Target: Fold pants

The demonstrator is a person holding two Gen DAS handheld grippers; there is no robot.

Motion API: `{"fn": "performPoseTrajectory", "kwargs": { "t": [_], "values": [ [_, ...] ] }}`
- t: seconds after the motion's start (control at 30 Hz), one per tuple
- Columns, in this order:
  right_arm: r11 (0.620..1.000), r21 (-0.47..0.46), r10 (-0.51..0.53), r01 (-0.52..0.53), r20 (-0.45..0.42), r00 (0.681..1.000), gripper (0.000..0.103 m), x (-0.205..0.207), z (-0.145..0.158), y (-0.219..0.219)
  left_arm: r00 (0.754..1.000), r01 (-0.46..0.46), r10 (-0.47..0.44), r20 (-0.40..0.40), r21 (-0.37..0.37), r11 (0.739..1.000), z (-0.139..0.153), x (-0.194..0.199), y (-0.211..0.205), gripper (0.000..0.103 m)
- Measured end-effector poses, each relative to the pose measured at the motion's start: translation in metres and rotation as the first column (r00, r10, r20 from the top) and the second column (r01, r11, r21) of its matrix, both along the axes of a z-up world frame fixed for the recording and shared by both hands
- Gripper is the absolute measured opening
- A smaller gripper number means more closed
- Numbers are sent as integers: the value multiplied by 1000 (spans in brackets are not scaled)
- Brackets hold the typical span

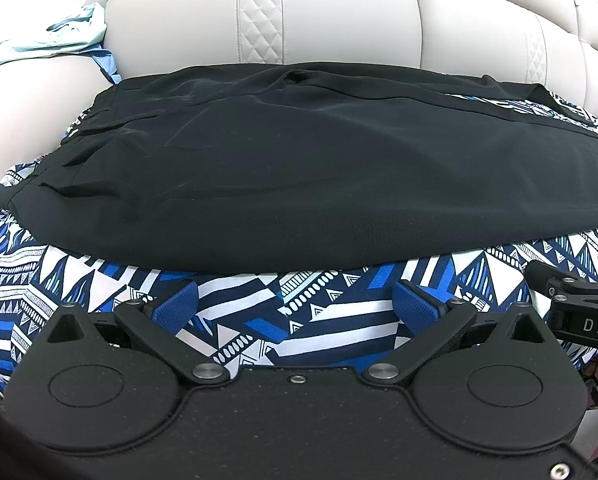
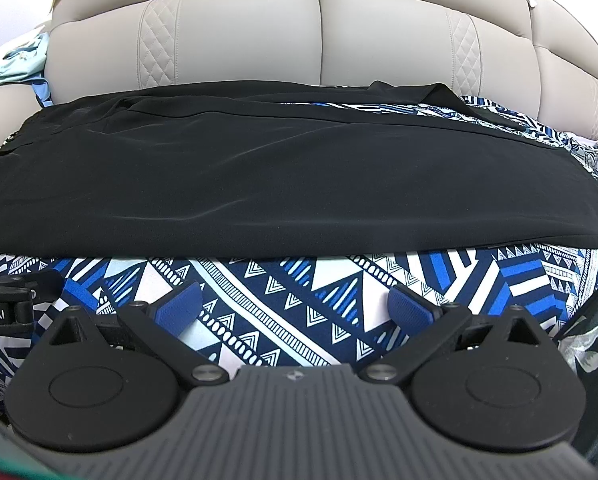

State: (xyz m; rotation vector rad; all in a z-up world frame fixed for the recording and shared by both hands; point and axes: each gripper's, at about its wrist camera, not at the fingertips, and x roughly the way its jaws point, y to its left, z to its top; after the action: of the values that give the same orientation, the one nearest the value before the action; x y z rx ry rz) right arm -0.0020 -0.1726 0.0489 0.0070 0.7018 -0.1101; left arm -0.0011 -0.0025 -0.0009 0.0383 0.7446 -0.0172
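Observation:
Black pants lie flat on a blue and white patterned cloth, with the waistband toward the left and the legs running right. They also fill the right wrist view. My left gripper is open and empty, just in front of the pants' near edge. My right gripper is open and empty too, in front of the same edge further right. The right gripper's body shows at the right edge of the left wrist view. The left gripper's body shows at the left edge of the right wrist view.
The patterned cloth covers a sofa seat. A beige leather backrest rises right behind the pants. Light blue clothes are piled at the far left on the armrest.

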Motion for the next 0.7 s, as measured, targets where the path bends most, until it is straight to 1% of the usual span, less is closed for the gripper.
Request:
{"fn": "performPoseTrajectory", "kwargs": {
  "t": [0.7],
  "values": [
    [1000, 0, 0, 0, 1, 1000, 103, -2, -1, 0, 1000, 0, 0, 3, 0, 1000, 2, -2, -1, 103]
  ]
}}
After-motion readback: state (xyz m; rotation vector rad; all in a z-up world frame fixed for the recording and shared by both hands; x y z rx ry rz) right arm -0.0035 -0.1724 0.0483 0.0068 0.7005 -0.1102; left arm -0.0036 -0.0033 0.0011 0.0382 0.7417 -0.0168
